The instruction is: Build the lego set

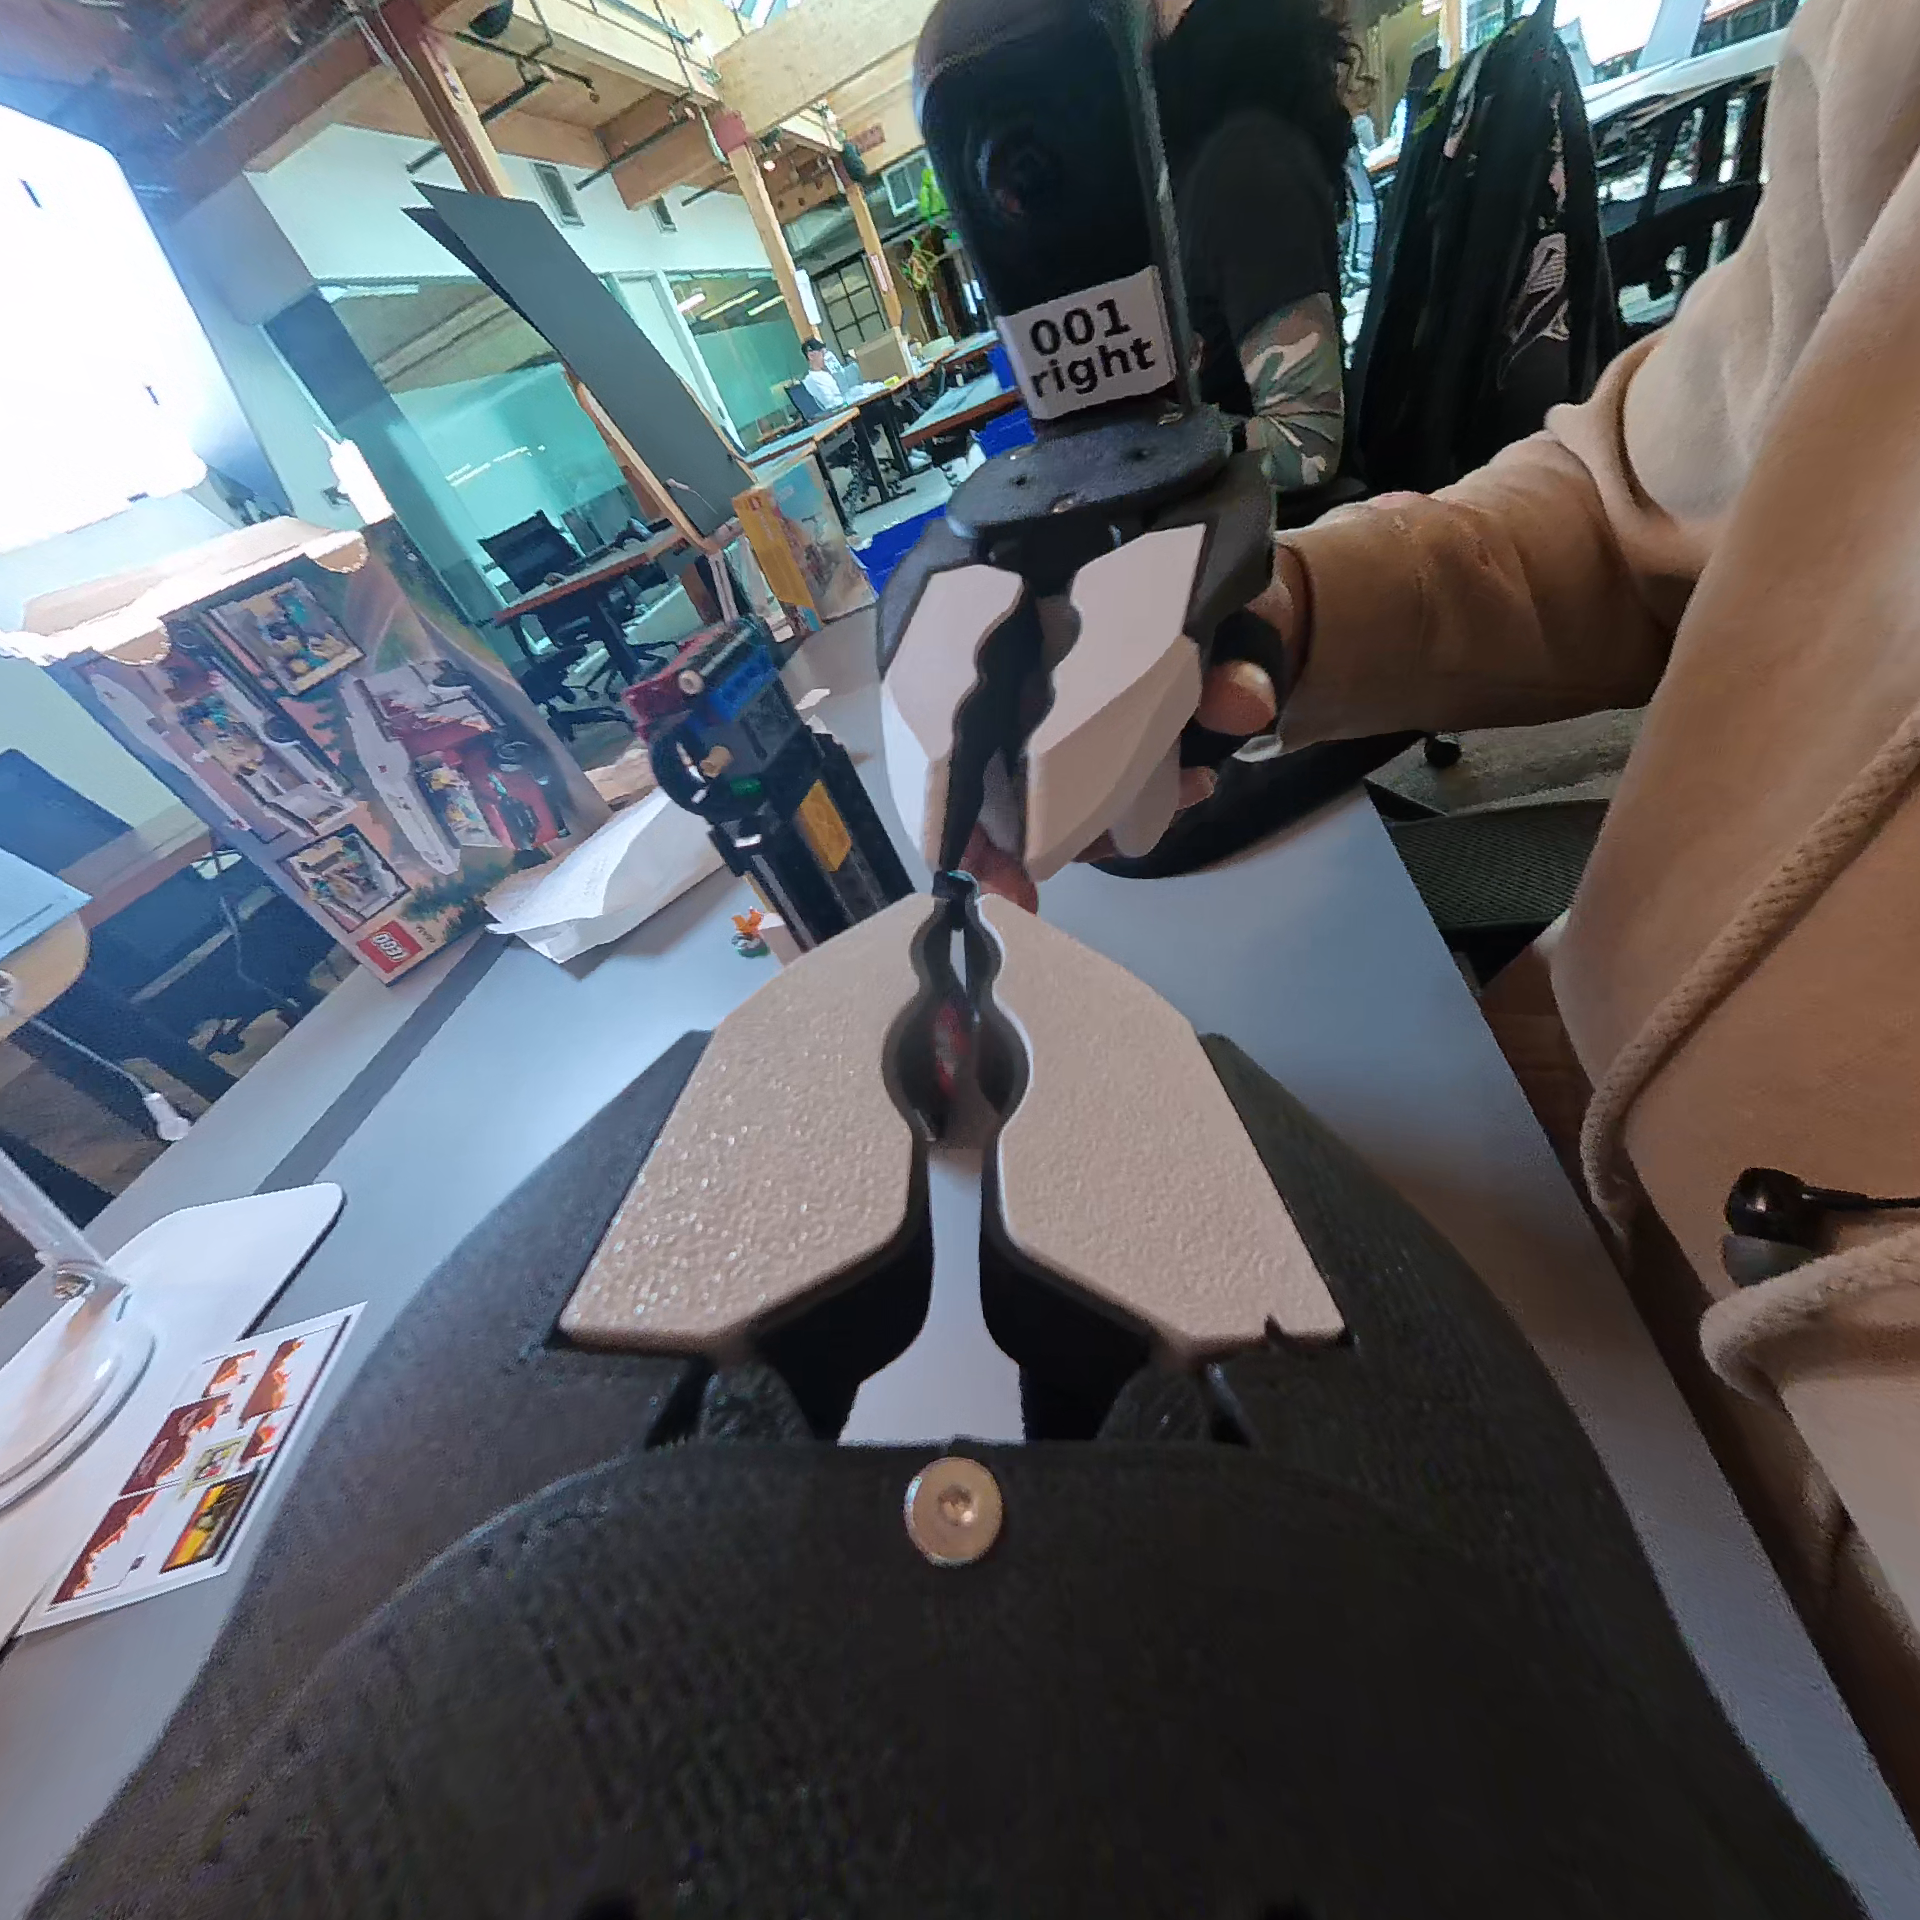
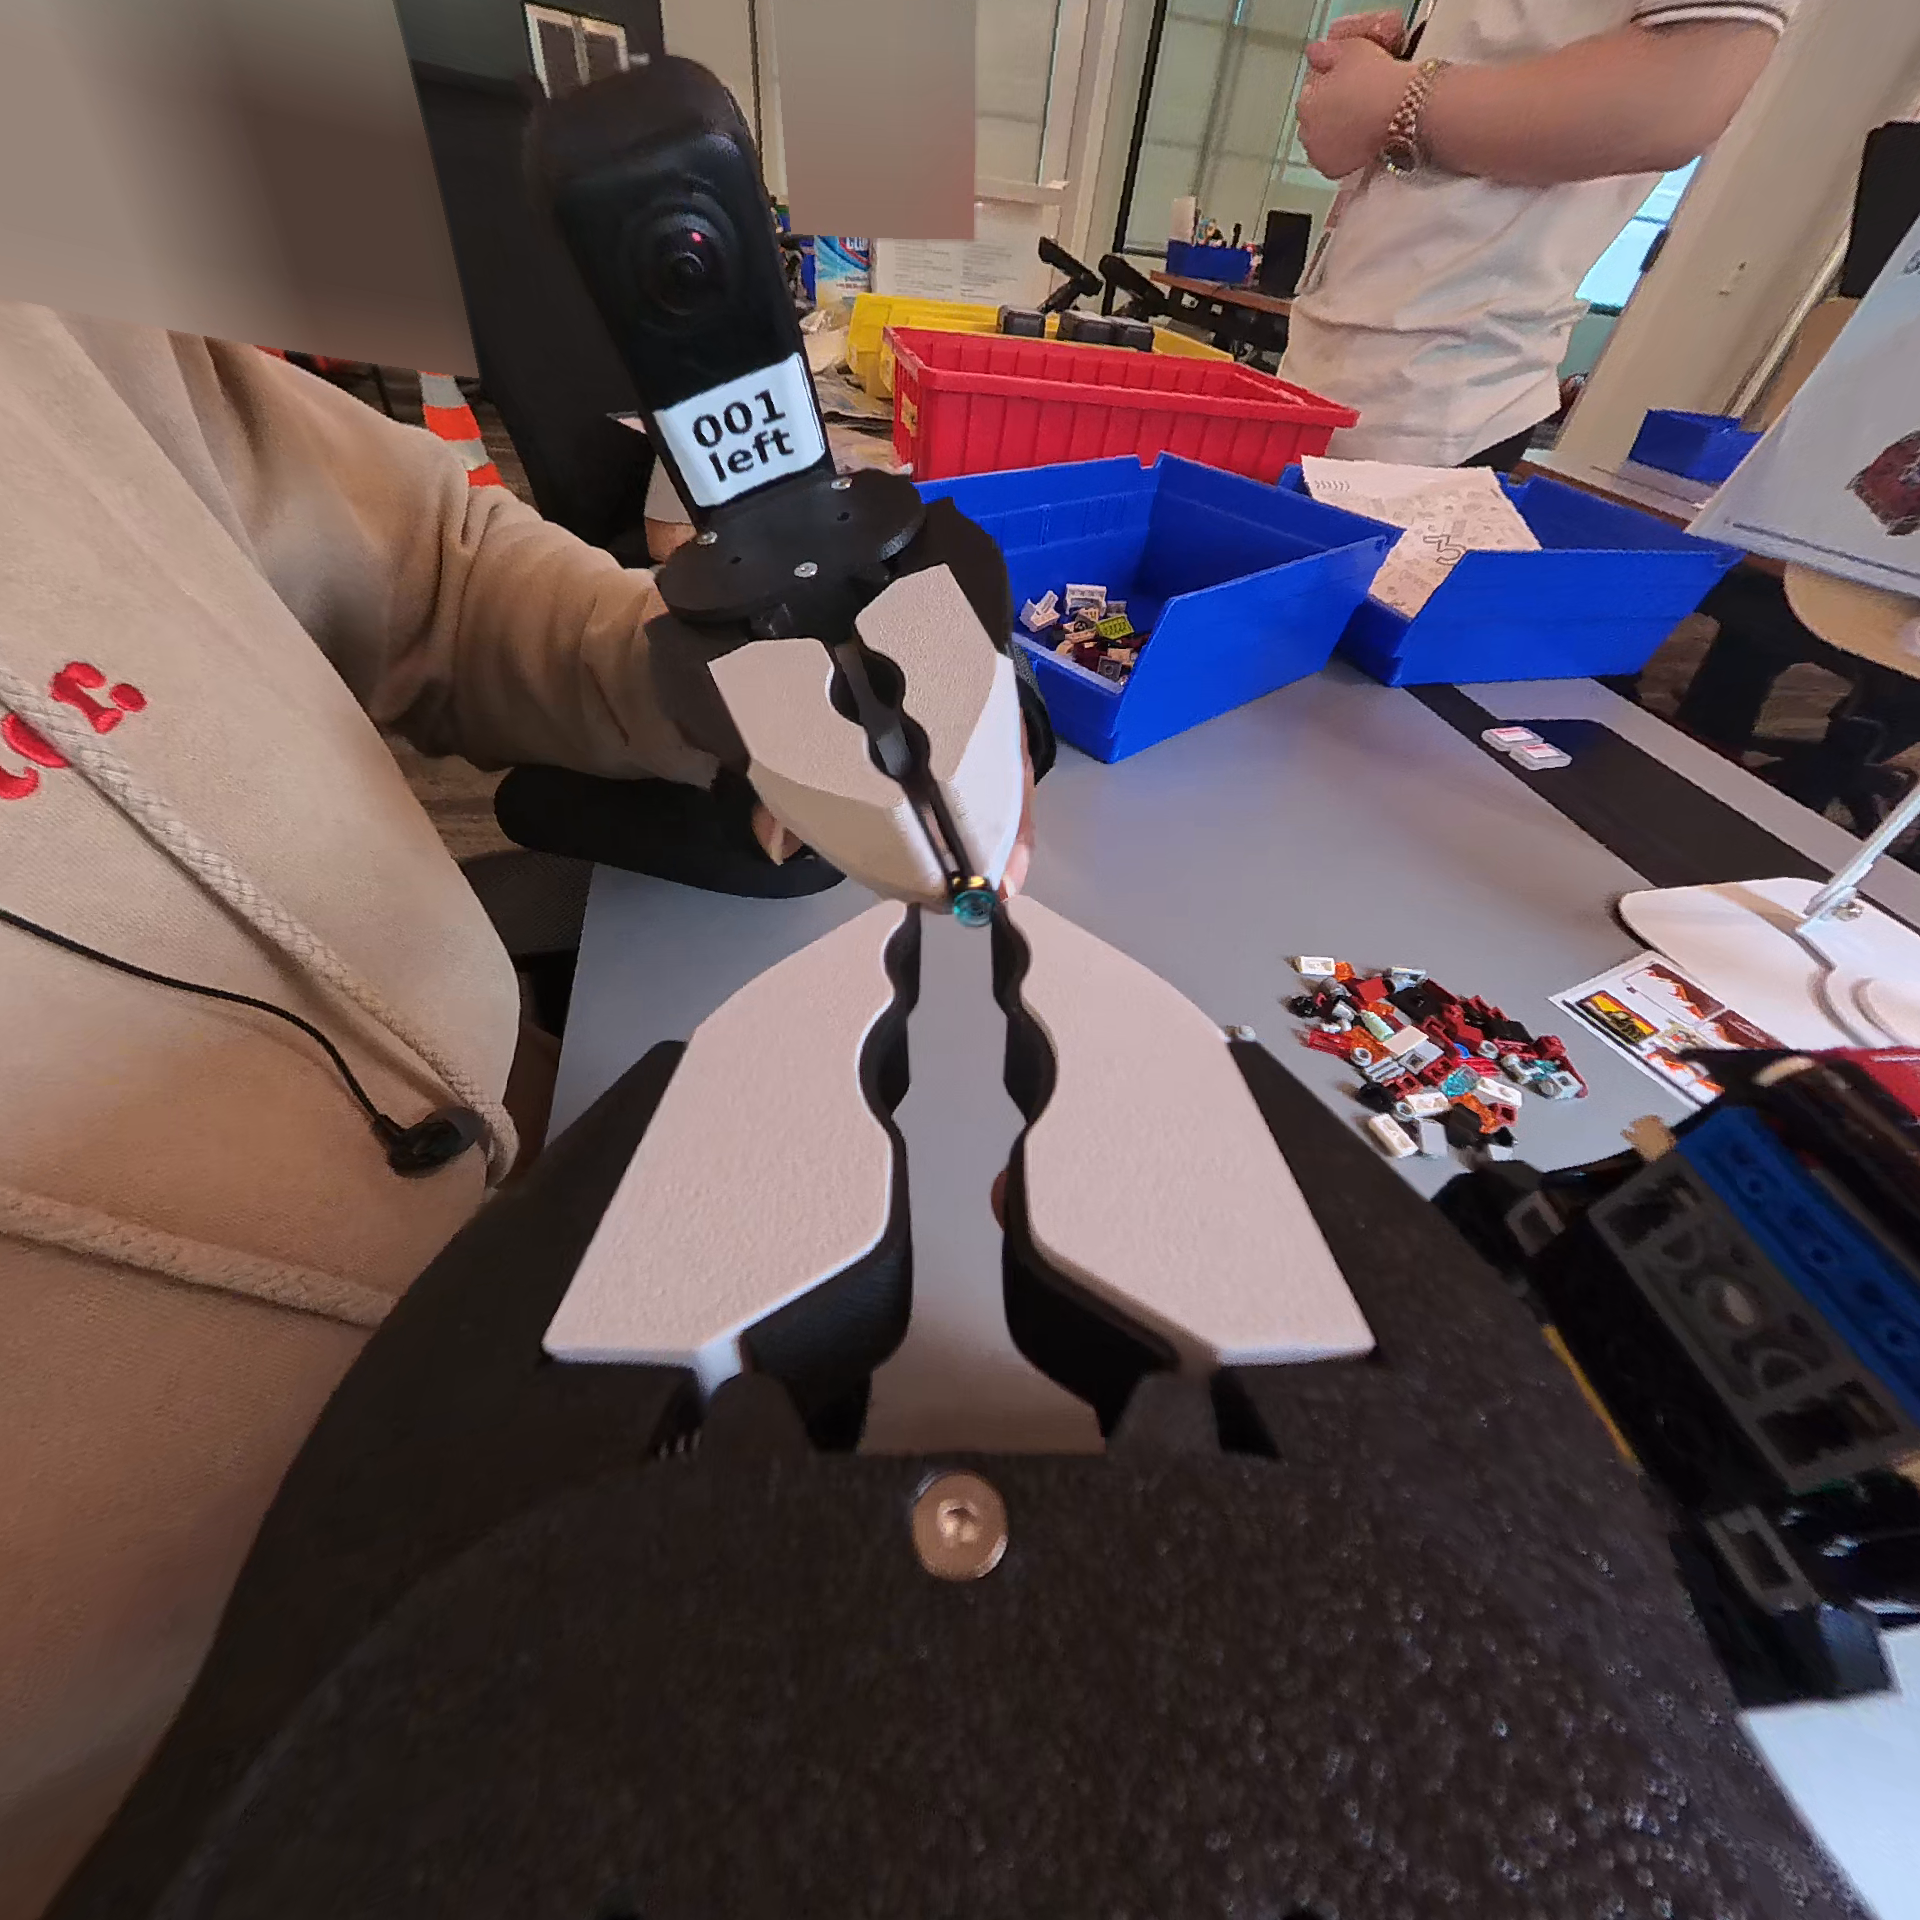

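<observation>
Two handheld grippers meet tip to tip above a grey table [image 2: 1299, 831]: the left gripper [image 2: 961, 883] is clamped on a thin black piece tipped with a small teal stud [image 2: 974, 906], the right gripper [image 2: 956, 914], slightly apart, flanks the stud.

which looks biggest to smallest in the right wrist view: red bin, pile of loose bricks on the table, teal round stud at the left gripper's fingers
1. red bin
2. pile of loose bricks
3. teal round stud

The bin is farthest from the camera yet still looks largest, so the order is safe.
</observation>
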Tool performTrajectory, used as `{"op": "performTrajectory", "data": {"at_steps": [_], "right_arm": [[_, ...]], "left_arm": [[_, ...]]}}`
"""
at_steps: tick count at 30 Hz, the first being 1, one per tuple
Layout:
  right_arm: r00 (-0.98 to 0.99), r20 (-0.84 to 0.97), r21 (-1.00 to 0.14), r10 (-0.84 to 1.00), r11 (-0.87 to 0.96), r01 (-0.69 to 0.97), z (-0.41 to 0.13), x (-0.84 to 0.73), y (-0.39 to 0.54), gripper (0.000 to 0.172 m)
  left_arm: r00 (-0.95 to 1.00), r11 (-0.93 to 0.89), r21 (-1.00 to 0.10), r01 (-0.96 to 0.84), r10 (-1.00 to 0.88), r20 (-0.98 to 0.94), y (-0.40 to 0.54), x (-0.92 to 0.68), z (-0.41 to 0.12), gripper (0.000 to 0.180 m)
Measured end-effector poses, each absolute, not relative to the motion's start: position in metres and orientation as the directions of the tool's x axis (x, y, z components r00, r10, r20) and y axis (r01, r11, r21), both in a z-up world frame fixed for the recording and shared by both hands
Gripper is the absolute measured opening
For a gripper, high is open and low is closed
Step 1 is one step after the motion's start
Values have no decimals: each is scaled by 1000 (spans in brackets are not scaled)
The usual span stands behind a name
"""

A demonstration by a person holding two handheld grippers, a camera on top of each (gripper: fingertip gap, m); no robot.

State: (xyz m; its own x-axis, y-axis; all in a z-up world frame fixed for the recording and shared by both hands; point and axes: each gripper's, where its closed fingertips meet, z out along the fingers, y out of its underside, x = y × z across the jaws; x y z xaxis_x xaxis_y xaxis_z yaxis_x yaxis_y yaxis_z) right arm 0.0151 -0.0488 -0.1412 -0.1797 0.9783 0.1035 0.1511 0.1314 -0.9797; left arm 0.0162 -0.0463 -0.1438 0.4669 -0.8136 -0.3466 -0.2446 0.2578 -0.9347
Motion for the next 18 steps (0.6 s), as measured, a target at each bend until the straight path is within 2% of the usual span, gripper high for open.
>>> {"op": "performTrajectory", "data": {"at_steps": [5, 8, 14, 18], "right_arm": [[-63, 284, -947, 957, 290, 136, -99, 60, -17, 20], [35, 314, -934, 949, 302, 190, -85, 90, 31, 28], [-44, 140, -962, 989, 146, 233, -119, 91, 68, 50], [-90, 97, -971, 991, 114, 210, -136, 77, 69, 51]], "left_arm": [[532, 341, -901, -268, -728, -433, -28, 3, -126, 2], [517, 428, -846, -316, -671, -532, -14, 9, -112, 3], [465, 535, -772, -343, -618, -634, 25, 35, -95, 3], [440, 521, -784, -337, -649, -620, 42, 45, -102, 3]]}}
